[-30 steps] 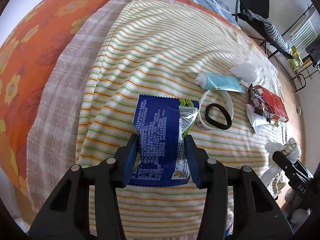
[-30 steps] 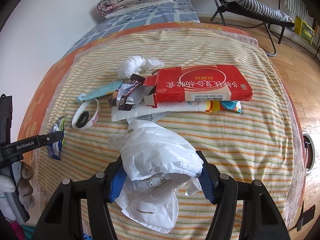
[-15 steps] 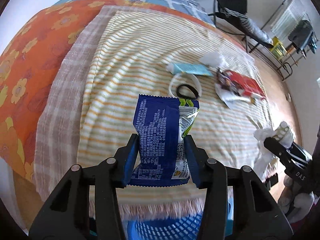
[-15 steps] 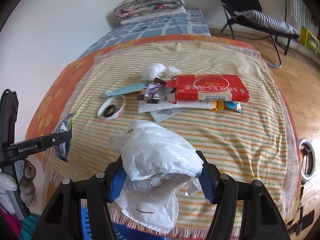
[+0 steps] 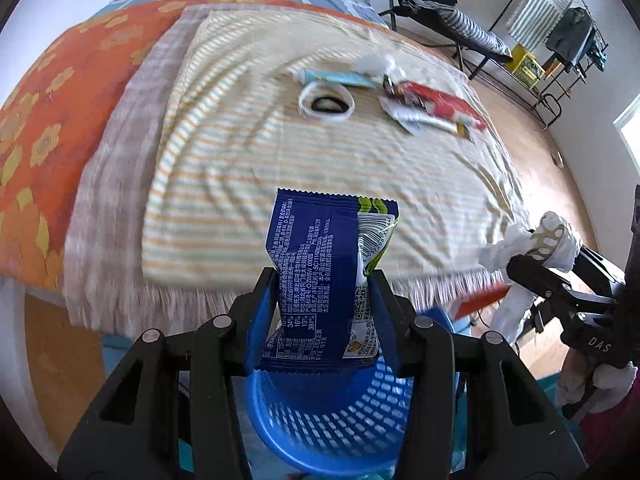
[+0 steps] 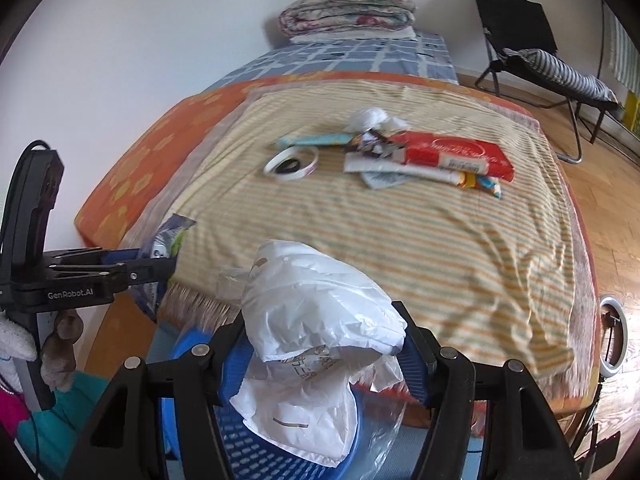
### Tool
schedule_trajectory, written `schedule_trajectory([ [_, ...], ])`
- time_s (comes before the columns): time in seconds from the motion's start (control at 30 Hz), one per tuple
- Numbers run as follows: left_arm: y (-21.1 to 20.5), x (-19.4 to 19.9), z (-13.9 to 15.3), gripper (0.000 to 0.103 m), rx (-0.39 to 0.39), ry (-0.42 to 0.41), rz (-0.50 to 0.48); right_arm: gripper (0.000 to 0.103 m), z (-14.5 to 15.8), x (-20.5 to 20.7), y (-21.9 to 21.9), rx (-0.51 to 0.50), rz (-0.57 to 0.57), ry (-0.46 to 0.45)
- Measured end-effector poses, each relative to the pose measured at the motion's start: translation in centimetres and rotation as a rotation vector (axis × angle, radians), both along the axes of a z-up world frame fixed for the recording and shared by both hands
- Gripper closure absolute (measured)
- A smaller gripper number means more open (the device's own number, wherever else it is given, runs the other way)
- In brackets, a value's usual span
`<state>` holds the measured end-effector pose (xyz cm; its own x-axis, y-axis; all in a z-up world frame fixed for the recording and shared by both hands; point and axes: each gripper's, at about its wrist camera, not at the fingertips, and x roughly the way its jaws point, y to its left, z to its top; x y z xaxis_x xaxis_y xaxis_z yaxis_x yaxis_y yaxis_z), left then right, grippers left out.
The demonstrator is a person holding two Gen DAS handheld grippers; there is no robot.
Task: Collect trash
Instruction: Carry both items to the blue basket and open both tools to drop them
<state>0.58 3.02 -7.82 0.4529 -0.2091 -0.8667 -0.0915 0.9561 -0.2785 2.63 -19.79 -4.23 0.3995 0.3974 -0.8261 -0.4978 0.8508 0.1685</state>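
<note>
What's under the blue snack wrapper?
Below the blue snack wrapper, held in the left gripper, sits a blue mesh basket. The wrapper and jaws hide most of its inside, so its contents cannot be seen.

We hold the snack wrapper (image 5: 326, 280) upright between the left gripper (image 5: 324, 312) fingers, directly above the mesh basket (image 5: 324, 420), which sits on the floor just off the bed's near edge. On the striped blanket (image 5: 240, 160), at 12 o'clock from the wrapper, lies the wristband (image 5: 326, 101) with a hair tie (image 5: 328, 105) inside it; a tube (image 5: 338, 77) lies just behind. At 1 o'clock rests the flat box (image 5: 448, 106). At 3 o'clock, our right gripper (image 6: 320, 356) holds the plastic bag (image 6: 316, 340) over the basket's rim.
</note>
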Motion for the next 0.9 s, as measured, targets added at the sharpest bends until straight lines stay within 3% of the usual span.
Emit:
schedule_trajectory([
  [0.43,-3.2,-5.2,-2.6,0.056,0.023,0.024,-0.084,0.037,-2.8,-5.8,0.4,-0.047,0.066,0.02],
  [0.9,-3.9,-7.2,-5.3,0.056,0.048,0.075,-0.119,0.035,-5.2,-7.8,0.5,-0.089,0.094,0.049],
])
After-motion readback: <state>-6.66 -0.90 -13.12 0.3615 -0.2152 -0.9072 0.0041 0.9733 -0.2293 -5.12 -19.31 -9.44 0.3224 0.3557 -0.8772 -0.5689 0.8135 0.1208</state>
